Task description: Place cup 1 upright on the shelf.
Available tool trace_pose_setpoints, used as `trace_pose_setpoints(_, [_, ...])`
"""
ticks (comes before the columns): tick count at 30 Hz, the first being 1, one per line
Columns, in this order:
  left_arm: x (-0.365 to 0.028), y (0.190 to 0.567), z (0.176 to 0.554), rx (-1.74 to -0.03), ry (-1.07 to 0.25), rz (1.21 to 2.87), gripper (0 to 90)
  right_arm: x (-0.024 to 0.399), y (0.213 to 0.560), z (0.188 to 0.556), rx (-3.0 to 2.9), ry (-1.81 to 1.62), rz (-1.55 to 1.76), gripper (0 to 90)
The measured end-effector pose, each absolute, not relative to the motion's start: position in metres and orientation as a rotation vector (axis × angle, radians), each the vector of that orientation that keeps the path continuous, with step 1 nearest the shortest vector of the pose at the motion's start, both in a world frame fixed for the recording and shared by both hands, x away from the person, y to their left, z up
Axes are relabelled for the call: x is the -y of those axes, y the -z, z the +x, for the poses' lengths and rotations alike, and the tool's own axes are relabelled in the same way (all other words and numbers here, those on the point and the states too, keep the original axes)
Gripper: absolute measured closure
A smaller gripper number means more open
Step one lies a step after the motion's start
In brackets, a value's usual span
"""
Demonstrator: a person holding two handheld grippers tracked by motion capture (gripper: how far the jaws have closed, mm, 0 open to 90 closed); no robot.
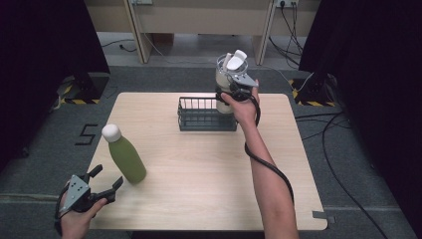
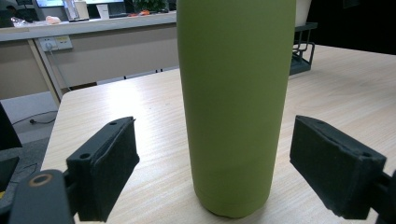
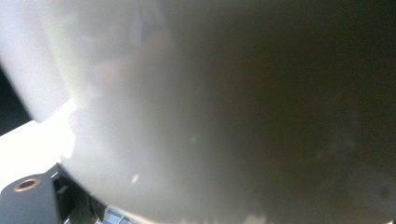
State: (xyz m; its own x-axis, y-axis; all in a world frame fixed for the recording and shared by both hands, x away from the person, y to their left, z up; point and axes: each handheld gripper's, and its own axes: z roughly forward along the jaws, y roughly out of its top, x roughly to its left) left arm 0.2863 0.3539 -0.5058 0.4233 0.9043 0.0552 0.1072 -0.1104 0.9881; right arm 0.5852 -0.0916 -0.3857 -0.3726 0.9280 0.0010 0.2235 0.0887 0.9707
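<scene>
The left tongs [image 2: 212,163] gape wide, jaws well clear of the green bottle [image 2: 236,107] standing upright between them on the bench [image 1: 209,164]. The right tongs [image 1: 230,92] clamp a white bottle [image 1: 225,74], upright, above the basket [image 1: 206,114], forearm stretched forward.

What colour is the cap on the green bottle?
White; the cap of the green bottle shows best in the high view.
</scene>
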Motion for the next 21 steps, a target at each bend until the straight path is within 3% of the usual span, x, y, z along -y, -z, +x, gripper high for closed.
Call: trace_pose_setpoints(21, [-0.354, 0.506, 0.286, -0.927, -0.871, 1.543, 14.2, 0.090, 0.411, 0.593, -1.736, -1.273, 1.181, 10.5])
